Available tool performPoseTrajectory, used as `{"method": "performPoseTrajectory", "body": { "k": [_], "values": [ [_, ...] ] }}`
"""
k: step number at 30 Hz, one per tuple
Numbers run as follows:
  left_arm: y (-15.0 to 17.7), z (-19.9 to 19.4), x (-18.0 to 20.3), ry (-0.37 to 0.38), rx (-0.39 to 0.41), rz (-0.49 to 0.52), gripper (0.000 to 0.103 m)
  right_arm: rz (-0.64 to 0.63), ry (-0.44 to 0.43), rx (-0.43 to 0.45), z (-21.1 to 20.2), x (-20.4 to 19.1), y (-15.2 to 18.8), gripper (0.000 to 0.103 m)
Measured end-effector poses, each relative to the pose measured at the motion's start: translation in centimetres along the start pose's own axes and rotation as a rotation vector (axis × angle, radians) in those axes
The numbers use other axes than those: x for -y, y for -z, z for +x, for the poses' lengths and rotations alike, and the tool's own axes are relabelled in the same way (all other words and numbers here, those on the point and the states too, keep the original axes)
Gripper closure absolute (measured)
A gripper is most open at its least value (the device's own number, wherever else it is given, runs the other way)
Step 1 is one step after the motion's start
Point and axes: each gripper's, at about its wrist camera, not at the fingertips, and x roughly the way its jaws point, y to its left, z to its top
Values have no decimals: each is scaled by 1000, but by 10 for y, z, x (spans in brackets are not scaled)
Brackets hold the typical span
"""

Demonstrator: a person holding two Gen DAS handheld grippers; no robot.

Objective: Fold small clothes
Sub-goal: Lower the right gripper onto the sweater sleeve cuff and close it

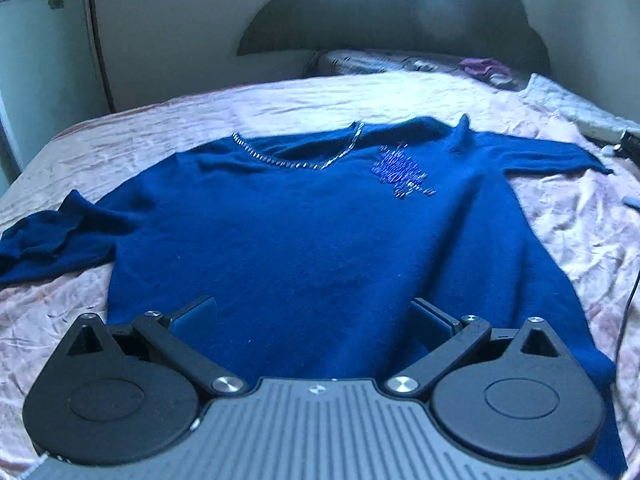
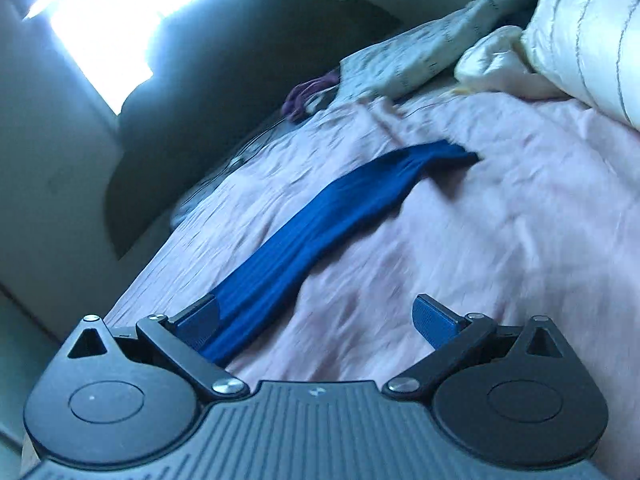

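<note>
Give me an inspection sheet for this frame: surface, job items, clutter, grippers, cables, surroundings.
Surface: pink bedspread, wrinkled.
Job's things: blue sweater spread flat, front up, beaded neckline; sleeve stretched out on the bedspread.
Clutter: purple cloth by the pillows.
Grippers: left gripper open above the hem; right gripper open over the sleeve.
Cables: dark cable at the bed's right edge.
Surroundings: dark headboard, bright window.

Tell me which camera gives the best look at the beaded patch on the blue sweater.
The left wrist view. It shows the blue sweater spread flat on the bed with the beaded patch facing the camera, right of the neckline. The right wrist view shows only one sleeve, no beading.
</note>
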Motion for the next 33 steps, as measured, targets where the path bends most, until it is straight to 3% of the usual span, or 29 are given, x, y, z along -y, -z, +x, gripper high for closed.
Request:
{"method": "performPoseTrajectory", "body": {
  "k": [11, 19, 25, 27, 29, 33],
  "values": [
    [-26, 36, -10, -152, -60, -28, 0, 91, 36, 29, 61, 18, -33, 0],
    [-43, 62, -16, -208, -71, -38, 0, 169, 44, 54, 90, 34, -51, 0],
    [-46, 76, -19, -209, -95, -37, 0, 239, 64, 88, 105, 39, -68, 3],
    [-46, 77, -18, -206, -93, -29, 0, 255, 84, 90, 110, 39, -72, 13],
    [-46, 77, -17, -209, -88, -22, 0, 255, 123, 74, 115, 39, -76, 50],
    [-46, 80, -16, -212, -94, -19, 0, 245, 144, 82, 117, 38, -80, 73]
  ]
}}
